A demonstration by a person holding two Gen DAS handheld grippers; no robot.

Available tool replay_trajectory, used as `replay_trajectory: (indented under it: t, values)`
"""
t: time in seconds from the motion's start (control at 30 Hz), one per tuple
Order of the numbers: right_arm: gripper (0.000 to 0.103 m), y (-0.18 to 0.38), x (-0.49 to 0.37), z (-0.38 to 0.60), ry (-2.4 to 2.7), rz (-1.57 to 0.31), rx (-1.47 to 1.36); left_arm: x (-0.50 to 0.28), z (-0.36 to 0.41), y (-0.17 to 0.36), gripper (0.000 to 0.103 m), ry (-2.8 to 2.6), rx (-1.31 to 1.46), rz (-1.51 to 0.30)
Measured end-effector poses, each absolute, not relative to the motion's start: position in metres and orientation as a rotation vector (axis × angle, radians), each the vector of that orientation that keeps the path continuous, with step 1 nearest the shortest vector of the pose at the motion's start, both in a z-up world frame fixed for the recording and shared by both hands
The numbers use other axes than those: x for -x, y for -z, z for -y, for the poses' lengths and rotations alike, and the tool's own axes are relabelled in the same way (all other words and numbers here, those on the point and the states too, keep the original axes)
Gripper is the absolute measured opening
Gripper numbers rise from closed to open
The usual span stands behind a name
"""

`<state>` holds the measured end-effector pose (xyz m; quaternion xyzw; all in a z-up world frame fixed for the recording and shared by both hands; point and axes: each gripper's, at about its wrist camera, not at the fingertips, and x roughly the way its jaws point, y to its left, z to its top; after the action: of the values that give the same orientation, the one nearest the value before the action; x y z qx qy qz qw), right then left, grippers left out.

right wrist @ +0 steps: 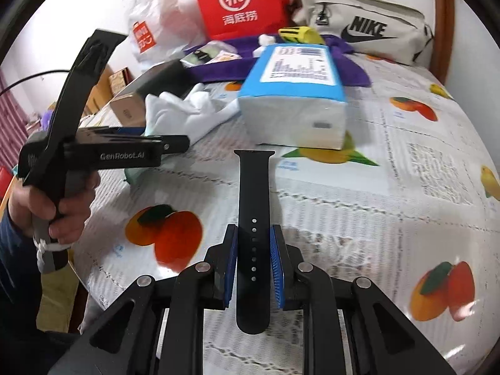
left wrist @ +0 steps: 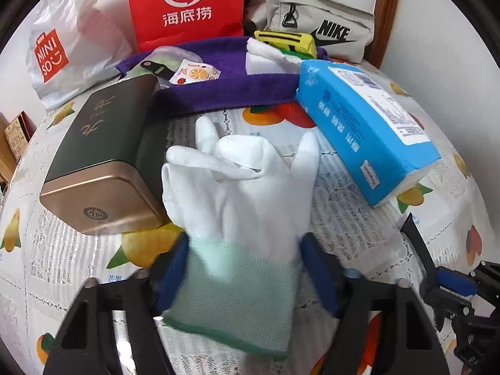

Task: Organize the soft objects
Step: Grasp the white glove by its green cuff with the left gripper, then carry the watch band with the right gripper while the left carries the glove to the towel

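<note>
Gloves first: my left gripper (left wrist: 243, 268) pinches a white glove (left wrist: 237, 187) at its pale green cuff, blue pads pressed into the knit on both sides, the glove's fingers flopping forward over the table. Seen from the right wrist, the glove (right wrist: 187, 109) hangs off the front of the left gripper (right wrist: 168, 143), which my left hand (right wrist: 59, 209) grips by the handle. My right gripper (right wrist: 253, 259) is closed on a black watch strap (right wrist: 253, 225), clamped across its width at the punched holes, both ends sticking out past the pads, one forward and one back toward the camera. Table is covered by a fruit-print cloth (right wrist: 390, 187). A blue tissue pack (left wrist: 365, 131) lies just right of the glove, tilted, one end on a purple towel (left wrist: 231, 90). Left of the glove sits a dark tin with a gold end (left wrist: 103, 168), close beside it; touching or not, I cannot tell. On the purple towel: a small fruit-patterned packet (left wrist: 195, 73), a folded white cloth (left wrist: 268, 56), and a yellow item (left wrist: 287, 42) on top of it. Behind the towel stand a red paper bag (left wrist: 184, 6), a white Miniso plastic bag (left wrist: 62, 50) to its left, and a beige Nike bag (left wrist: 315, 22) to its right.
</note>
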<state>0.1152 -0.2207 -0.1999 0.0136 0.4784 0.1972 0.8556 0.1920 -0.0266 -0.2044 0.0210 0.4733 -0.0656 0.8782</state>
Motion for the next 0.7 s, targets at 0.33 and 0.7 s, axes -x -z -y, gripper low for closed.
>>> replay_trajectory:
  t: [0.33, 0.7]
  values:
    - [0.02, 0.203, -0.118, 0.228, -0.364, -0.992, -0.058, -0.165, 0.019, 0.198, 0.013, 0.199, 0.02, -0.979]
    - [0.02, 0.196, -0.105, 0.224, -0.332, -0.976, -0.063, -0.124, -0.009, 0.185, 0.012, 0.174, 0.077, -0.953]
